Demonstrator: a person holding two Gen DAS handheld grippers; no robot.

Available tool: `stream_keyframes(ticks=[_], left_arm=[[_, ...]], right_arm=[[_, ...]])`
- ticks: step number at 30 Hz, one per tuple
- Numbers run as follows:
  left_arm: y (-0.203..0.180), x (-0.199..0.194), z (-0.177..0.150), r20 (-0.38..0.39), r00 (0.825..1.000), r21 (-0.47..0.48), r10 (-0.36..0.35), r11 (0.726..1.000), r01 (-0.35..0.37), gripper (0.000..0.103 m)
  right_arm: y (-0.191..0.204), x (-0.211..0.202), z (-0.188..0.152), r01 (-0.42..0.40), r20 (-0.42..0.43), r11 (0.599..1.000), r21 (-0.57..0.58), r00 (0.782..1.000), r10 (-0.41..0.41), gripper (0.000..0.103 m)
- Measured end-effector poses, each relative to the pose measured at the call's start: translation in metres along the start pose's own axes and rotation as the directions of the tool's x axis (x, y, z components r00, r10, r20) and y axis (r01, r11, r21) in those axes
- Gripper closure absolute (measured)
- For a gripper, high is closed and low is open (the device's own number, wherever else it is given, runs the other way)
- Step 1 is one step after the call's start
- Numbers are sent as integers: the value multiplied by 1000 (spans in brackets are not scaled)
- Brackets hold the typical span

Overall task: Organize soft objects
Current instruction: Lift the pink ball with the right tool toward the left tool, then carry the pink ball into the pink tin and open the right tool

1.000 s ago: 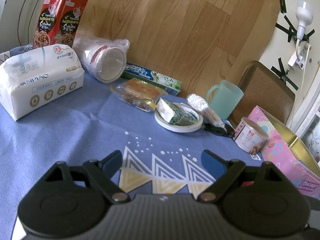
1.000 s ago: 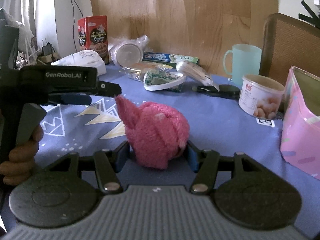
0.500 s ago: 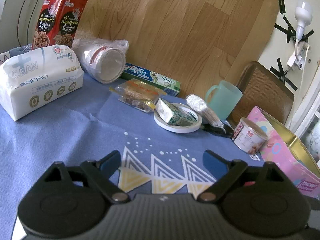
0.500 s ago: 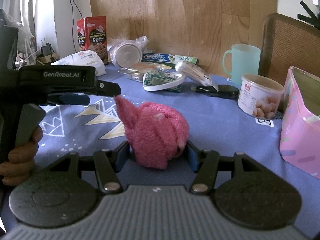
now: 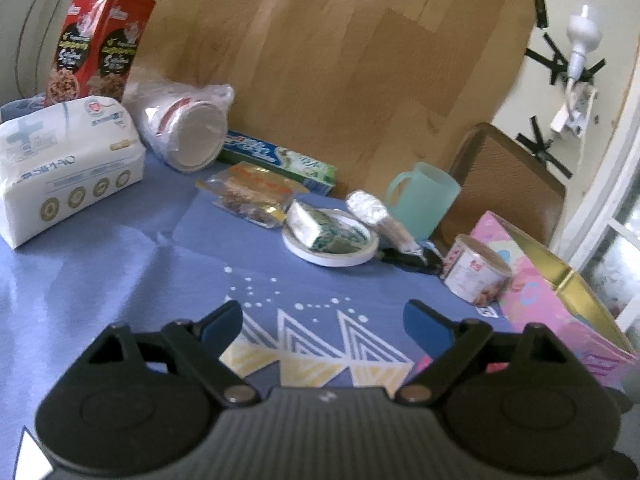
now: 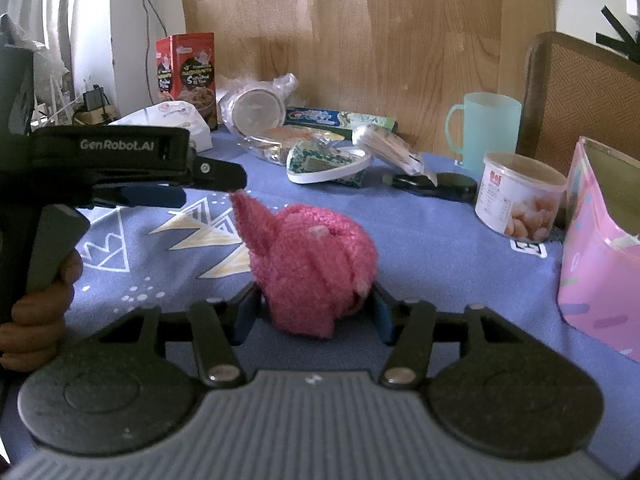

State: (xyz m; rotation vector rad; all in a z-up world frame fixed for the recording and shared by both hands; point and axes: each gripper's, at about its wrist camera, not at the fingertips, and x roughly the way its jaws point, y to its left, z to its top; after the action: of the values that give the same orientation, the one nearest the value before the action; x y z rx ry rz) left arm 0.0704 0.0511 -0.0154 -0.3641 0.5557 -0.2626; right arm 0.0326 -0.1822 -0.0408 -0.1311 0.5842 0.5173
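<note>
A fuzzy pink soft toy (image 6: 312, 264) sits between the fingers of my right gripper (image 6: 312, 314), which is shut on it just above the blue tablecloth (image 6: 440, 248). My left gripper (image 5: 322, 322) is open and empty over the cloth's triangle pattern; in the right wrist view it shows from the side (image 6: 180, 184), its tip close to the toy's pointed end. A sliver of the pink toy shows in the left wrist view (image 5: 424, 364). The pink open box (image 6: 600, 248) stands at the right.
At the back stand a red cereal box (image 5: 100, 44), a white tissue pack (image 5: 68, 168), bagged cups (image 5: 188, 132), a snack bag (image 5: 252, 196), a white dish (image 5: 332, 236), a teal mug (image 5: 424, 196) and a snack tub (image 5: 476, 274). A chair (image 5: 508, 184) is behind.
Almost nothing has moved. The right gripper still holds the pink toy; the left gripper has shifted slightly and stays open.
</note>
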Motion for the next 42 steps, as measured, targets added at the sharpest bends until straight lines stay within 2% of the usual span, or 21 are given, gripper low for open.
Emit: stream_keyframes(ticks=[7, 11, 14, 18, 21, 24, 29, 32, 35, 36, 37, 38, 40, 42], left_arm=[[-9, -4, -3, -3, 992, 34, -124, 992, 124, 12], [-20, -3, -6, -45, 977, 77, -209, 974, 212, 9], [-30, 1, -10, -77, 976, 129, -202, 969, 211, 9], [-32, 10, -11, -142, 966, 132, -214, 963, 233, 9], [-34, 15, -13, -175, 958, 136, -229, 958, 254, 13], [-34, 15, -15, -193, 948, 128, -254, 951, 281, 24], [-22, 21, -15, -243, 903, -26, -354, 933, 359, 44], [-19, 16, -17, -236, 894, -75, -380, 925, 373, 44], [-18, 8, -14, -210, 892, -119, -400, 916, 383, 44], [-17, 5, -13, -194, 899, -131, -393, 918, 374, 44], [-17, 2, -10, -182, 908, -135, -378, 924, 358, 38], [-19, 0, -7, -176, 915, -136, -363, 930, 343, 27], [-23, -2, -4, -173, 920, -133, -350, 934, 331, 14], [-35, 0, -5, -191, 919, -113, -345, 938, 329, 15]], right_arm=[[9, -1, -1, 9, 8, 998, -67, 1000, -9, 46], [8, -1, 0, 10, 6, 998, -60, 1000, -10, 46], [14, -2, -1, 19, 12, 996, -87, 1000, -18, 46], [26, -5, -3, 17, 39, 987, -158, 999, -11, 46], [36, -7, -4, 19, 56, 975, -220, 998, -7, 46], [38, -6, -4, 29, 56, 970, -240, 998, -16, 46], [30, -9, -3, 0, 58, 985, -173, 998, 10, 47], [31, -16, -6, -10, 78, 987, -159, 997, 22, 47], [30, -25, -8, -18, 107, 989, -150, 994, 34, 47], [29, -28, -10, -20, 115, 989, -148, 993, 37, 48], [28, -30, -11, -18, 116, 990, -143, 993, 34, 48], [26, -32, -12, -14, 118, 991, -131, 993, 30, 48], [19, -35, -12, -15, 133, 995, -95, 991, 28, 48], [13, -39, -14, -23, 151, 997, -73, 988, 34, 48]])
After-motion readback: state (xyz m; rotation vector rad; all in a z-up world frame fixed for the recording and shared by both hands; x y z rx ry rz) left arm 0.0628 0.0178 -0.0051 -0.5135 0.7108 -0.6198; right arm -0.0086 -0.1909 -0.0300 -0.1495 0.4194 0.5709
